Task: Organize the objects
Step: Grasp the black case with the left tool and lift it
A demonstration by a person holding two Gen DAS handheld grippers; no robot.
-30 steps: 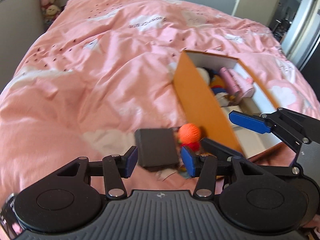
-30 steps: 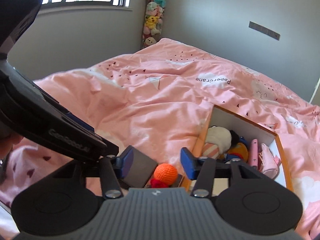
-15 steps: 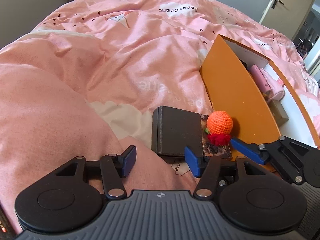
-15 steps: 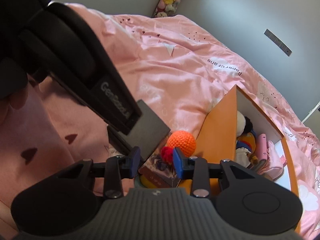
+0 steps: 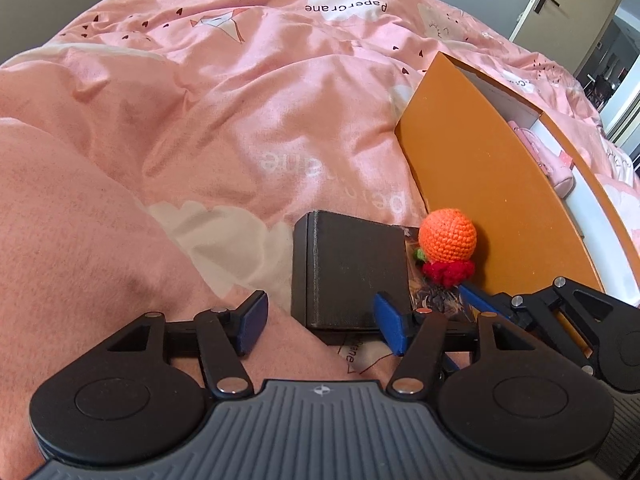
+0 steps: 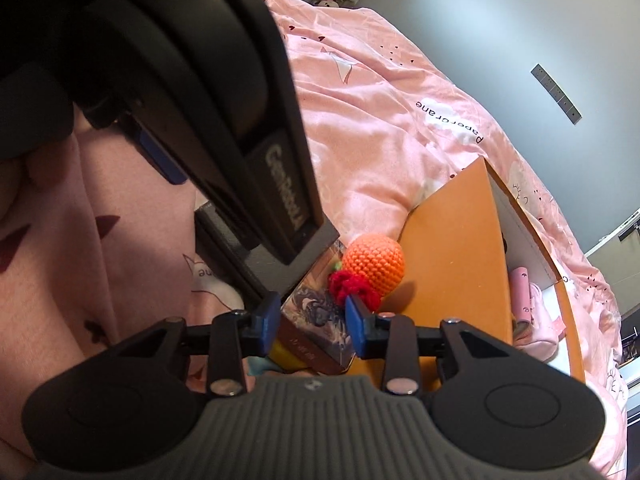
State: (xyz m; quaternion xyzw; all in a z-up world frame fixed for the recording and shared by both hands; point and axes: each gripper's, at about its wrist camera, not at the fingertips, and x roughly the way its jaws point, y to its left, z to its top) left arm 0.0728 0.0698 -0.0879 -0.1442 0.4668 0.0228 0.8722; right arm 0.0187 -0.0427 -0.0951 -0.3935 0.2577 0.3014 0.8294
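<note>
Both grippers have dropped toward the clutter on the pink bed [image 5: 248, 128], beside the orange box [image 5: 492, 184]. The left gripper [image 5: 320, 326] has just been opening its jaws wide, empty, around the near end of the black case [image 5: 352, 272]. The right gripper [image 6: 309, 326] has narrowed onto the printed card box [image 6: 316, 320] below the crocheted orange toy [image 6: 376, 264], seemingly gripping it, ready to lift into the box.
</note>
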